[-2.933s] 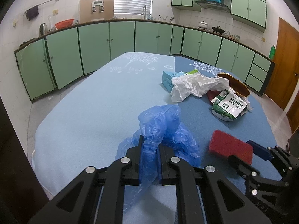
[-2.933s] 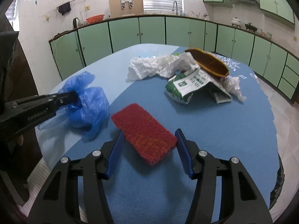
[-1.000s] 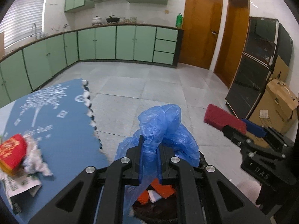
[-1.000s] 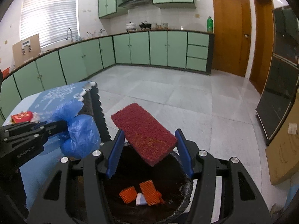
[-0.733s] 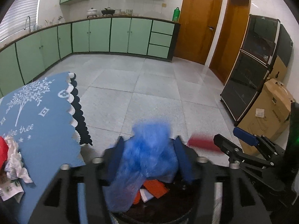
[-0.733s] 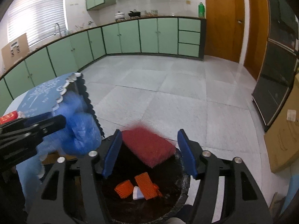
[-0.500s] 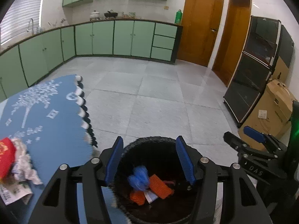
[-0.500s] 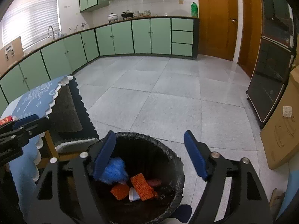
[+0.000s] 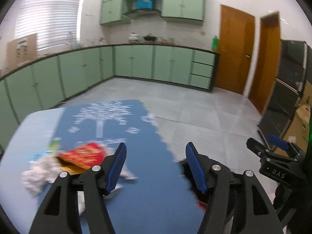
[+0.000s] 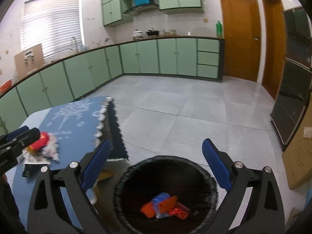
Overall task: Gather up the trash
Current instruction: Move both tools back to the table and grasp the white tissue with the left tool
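Blue plastic bag [image 10: 162, 198] and red scouring pad [image 10: 179, 213] now lie in the black bin [image 10: 211, 177] below your right gripper [image 10: 156, 168], both grippers released and empty, as your left gripper [image 9: 156, 168] swings back toward the red packet [image 9: 85, 155] and crumpled paper [image 9: 39, 175] left on the table [image 9: 152, 204].

I see green cabinets [image 10: 148, 56] lining the far walls, with a window blind [image 10: 51, 23] above them; two wooden doors [image 10: 240, 33] stand right. A cardboard box [image 10: 298, 156] rests on the grey tiled floor [image 10: 195, 107].
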A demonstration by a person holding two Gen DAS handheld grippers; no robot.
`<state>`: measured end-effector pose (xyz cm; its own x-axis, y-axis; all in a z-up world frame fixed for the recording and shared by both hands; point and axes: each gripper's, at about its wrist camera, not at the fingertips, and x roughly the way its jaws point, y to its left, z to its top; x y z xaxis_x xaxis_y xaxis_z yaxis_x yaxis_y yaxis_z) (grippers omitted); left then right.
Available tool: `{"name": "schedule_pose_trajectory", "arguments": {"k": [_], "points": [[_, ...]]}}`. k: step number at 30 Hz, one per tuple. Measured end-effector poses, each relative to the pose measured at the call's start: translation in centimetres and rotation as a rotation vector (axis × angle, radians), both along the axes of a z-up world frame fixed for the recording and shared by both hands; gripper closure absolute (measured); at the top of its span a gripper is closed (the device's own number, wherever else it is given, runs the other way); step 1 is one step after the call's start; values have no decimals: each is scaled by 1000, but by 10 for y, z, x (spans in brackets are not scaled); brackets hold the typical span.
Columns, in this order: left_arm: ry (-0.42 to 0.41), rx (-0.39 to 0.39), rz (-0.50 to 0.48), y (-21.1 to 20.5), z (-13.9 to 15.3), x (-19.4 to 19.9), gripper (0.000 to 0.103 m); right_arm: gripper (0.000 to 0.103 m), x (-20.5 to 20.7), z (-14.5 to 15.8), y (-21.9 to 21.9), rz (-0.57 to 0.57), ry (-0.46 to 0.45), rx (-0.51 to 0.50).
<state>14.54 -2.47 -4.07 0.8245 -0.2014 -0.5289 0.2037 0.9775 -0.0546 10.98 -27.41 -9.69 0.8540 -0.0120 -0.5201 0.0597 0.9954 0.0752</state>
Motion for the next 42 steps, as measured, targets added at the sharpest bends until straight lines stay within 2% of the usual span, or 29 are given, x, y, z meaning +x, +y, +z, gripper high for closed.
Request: {"name": "schedule_pose_trajectory", "arguments": {"k": [8,18,29,37,42], "points": [[-34,48,206,94,7,-18,41,11,6,15,76,145,-30,6],[7,56,354,173,-15,-24,41,11,16,11,153,289,-27,-20],[68,64,367,198,-43,-4,41,11,37,4,209,363,7,-34],[160,42,326,198,-69,16,39,11,47,-10,208,348,49,-43],[207,43,313,195,-80,28,39,11,49,-13,207,351,46,-56]]}}
